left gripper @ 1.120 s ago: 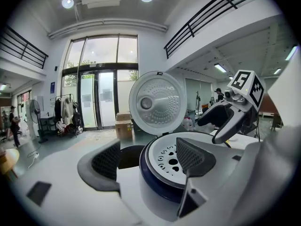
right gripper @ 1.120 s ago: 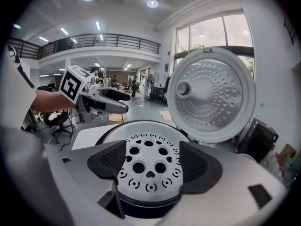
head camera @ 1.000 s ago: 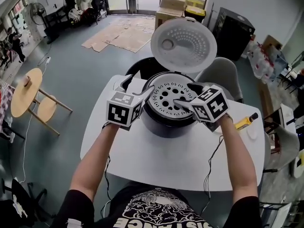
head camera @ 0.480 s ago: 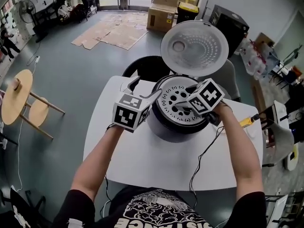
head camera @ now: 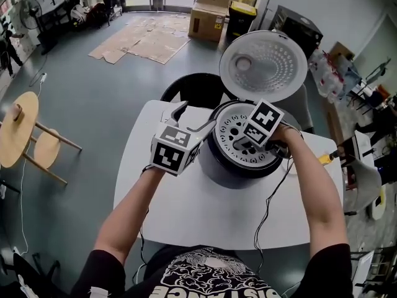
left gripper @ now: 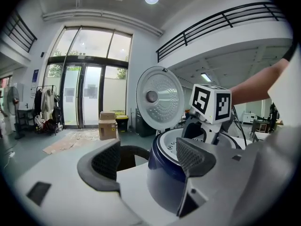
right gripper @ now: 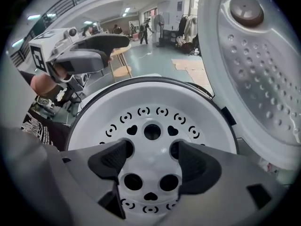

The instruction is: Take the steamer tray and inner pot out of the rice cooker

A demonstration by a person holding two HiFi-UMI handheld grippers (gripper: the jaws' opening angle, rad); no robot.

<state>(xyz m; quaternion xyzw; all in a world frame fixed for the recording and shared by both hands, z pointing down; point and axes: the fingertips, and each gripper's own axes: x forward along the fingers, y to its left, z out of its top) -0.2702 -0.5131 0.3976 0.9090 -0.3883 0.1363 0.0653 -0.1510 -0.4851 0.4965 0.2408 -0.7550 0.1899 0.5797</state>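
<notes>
The dark rice cooker [head camera: 239, 166] stands on the white table [head camera: 205, 210] with its lid [head camera: 263, 64] swung up at the back. The white perforated steamer tray [head camera: 228, 124] sits in its mouth and hides the inner pot. My right gripper [head camera: 240, 140] points down into the cooker; in the right gripper view it [right gripper: 153, 161] is open, its pads just over the middle of the steamer tray [right gripper: 150, 107] with nothing gripped. My left gripper [head camera: 192, 118] is open beside the cooker's left wall; in the left gripper view its jaws [left gripper: 148, 159] frame the cooker body [left gripper: 167, 171] without touching it.
A black chair [head camera: 189, 89] stands behind the table's far edge. A yellow object [head camera: 324, 158] lies at the table's right edge. Cables [head camera: 273, 197] trail from the right gripper across the tabletop. Cardboard boxes [head camera: 211, 11] and a round wooden stool [head camera: 18, 129] are on the floor.
My right gripper has tipped downward and moved in over the tray's centre. The left gripper has stayed beside the cooker's left side. My head has shifted a little.
</notes>
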